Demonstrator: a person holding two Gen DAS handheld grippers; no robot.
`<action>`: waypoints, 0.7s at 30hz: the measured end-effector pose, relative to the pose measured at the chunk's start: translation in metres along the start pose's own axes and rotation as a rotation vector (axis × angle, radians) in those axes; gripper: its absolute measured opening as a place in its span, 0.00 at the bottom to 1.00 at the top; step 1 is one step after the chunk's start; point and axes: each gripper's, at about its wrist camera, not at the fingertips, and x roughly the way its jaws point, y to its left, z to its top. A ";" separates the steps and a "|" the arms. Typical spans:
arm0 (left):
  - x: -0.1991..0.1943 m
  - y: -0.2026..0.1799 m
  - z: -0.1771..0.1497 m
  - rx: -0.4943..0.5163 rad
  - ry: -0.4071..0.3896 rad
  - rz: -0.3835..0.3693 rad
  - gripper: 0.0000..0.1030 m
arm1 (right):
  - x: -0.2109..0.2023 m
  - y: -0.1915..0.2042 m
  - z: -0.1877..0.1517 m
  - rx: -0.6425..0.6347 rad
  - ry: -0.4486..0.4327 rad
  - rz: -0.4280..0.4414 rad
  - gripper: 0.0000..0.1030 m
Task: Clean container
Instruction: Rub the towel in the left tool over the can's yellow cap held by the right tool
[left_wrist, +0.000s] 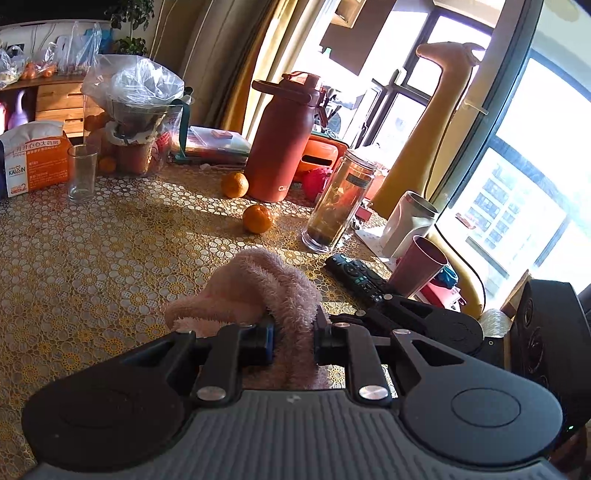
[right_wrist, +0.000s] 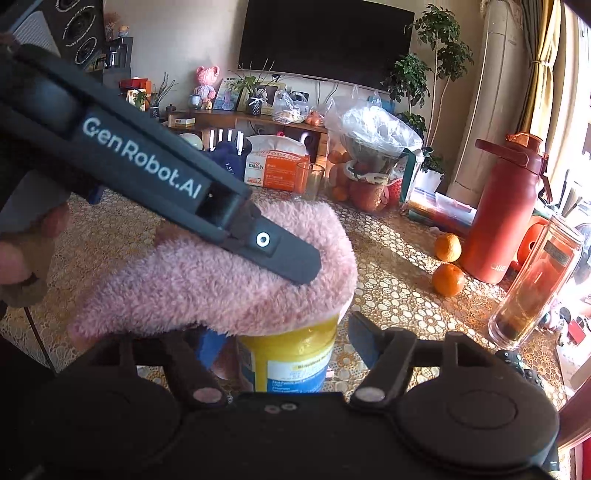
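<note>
A fluffy pink cloth (left_wrist: 255, 284) is pinched between the fingers of my left gripper (left_wrist: 293, 332), which is shut on it. In the right wrist view the same cloth (right_wrist: 207, 291) lies draped over the top of a yellow container (right_wrist: 291, 354) with a white and blue label. The left gripper's finger (right_wrist: 291, 258) presses down on the cloth from the upper left. My right gripper (right_wrist: 286, 341) has a finger on each side of the container and is shut on it. The container's mouth is hidden under the cloth. A hand (right_wrist: 22, 251) shows at the left edge.
On the patterned gold tablecloth (left_wrist: 92, 258) stand a red bottle (left_wrist: 284, 140), two tangerines (left_wrist: 257, 218), a clear tea tumbler (left_wrist: 336, 203), a remote (left_wrist: 354, 275), a pink cup (left_wrist: 421, 266), a drinking glass (left_wrist: 82, 171) and a tissue box (left_wrist: 37, 162).
</note>
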 end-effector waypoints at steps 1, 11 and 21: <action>0.000 -0.002 0.000 0.004 0.001 0.002 0.17 | 0.001 0.000 0.001 -0.009 -0.006 0.002 0.68; 0.000 0.008 0.000 -0.017 -0.003 0.087 0.17 | 0.007 -0.005 -0.002 -0.033 -0.021 0.046 0.60; 0.018 0.049 -0.016 -0.106 0.069 0.152 0.17 | -0.003 -0.011 -0.007 0.001 -0.019 0.052 0.60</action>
